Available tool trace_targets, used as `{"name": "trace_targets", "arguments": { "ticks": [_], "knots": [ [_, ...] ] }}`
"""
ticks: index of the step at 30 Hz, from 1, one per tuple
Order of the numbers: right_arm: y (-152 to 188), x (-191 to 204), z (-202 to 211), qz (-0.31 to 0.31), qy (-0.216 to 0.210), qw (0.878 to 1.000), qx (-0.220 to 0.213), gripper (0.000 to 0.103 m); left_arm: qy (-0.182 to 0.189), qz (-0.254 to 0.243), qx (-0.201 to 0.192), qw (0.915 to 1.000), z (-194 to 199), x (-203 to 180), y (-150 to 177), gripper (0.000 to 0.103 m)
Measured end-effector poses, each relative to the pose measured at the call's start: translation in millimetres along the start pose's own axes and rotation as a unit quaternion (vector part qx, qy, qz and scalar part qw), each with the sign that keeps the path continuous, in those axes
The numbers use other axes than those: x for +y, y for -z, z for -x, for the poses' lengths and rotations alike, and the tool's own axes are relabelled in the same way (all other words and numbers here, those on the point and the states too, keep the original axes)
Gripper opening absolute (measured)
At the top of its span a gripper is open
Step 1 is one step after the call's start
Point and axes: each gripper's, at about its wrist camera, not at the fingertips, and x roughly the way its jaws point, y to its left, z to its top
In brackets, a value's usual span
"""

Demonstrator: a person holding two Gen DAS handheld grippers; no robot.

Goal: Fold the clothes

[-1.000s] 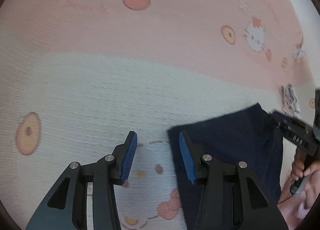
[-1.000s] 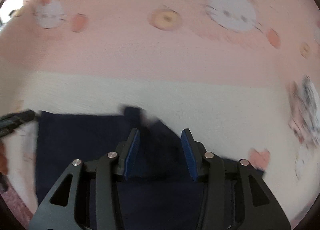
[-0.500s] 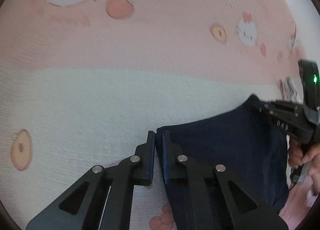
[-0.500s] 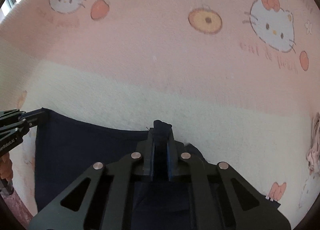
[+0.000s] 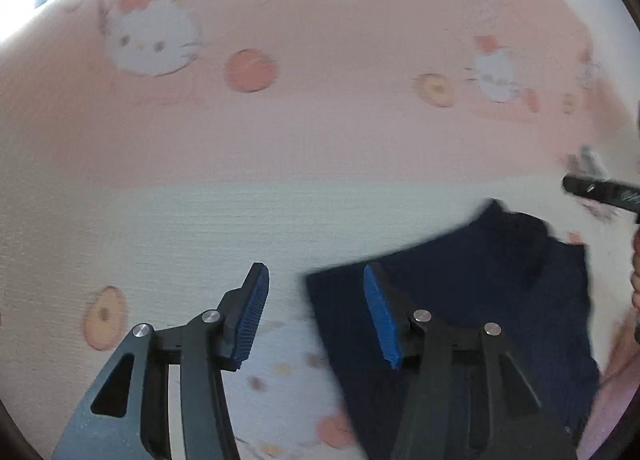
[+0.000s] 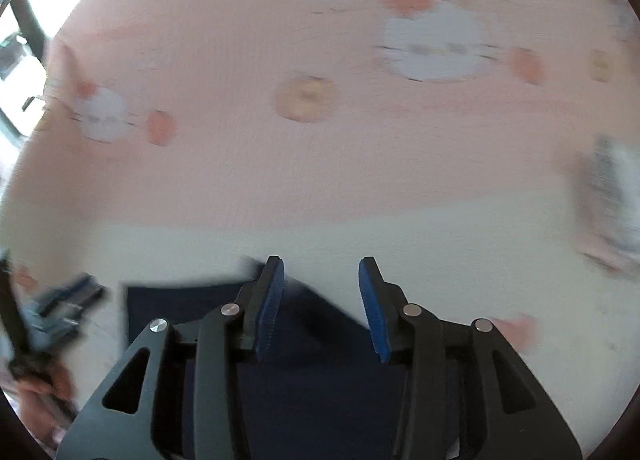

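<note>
Both grippers just let go of the cloth

Left gripper [image 5: 316, 316] and right gripper [image 6: 322, 308] have just sprung apart, nothing pinched; I'd flatten the cloth [image 5: 480, 300] on the sheet [image 5: 280, 147] before regrabbing.

Open pink-and-cream sheet [image 5: 280, 163] is seen ahead of both tools, with nothing raised on it. Only the flat navy garment [image 5: 480, 300] lies low, between the left tool [image 5: 316, 300] and right tool [image 6: 322, 300].

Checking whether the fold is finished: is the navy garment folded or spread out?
Folded. The navy garment lies as a compact, straight-edged block on the bedsheet, with a flap across one corner.
</note>
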Motion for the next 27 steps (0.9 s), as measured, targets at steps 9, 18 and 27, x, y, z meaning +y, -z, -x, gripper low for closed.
{"name": "trace_targets", "arguments": {
  "ticks": [9,18,27],
  "knots": [
    [58.3,-113.2,0.4,-0.029,0.089,0.993,0.068,0.04,0.074,-0.124,0.04,0.9887,-50.2,-130.2,-43.1,0.032],
    [62.4,-121.1,-7.0,-0.062,0.043,0.995,0.071,0.062,0.101,-0.231,0.106,0.9619,-96.1,-202.4,-59.8,0.032],
    [43.8,-94.2,-19.5,-0.001,0.036,0.997,0.069,0.012,0.078,-0.242,0.092,0.9629,-103.2,-217.6,-51.1,0.006]
  ]
}}
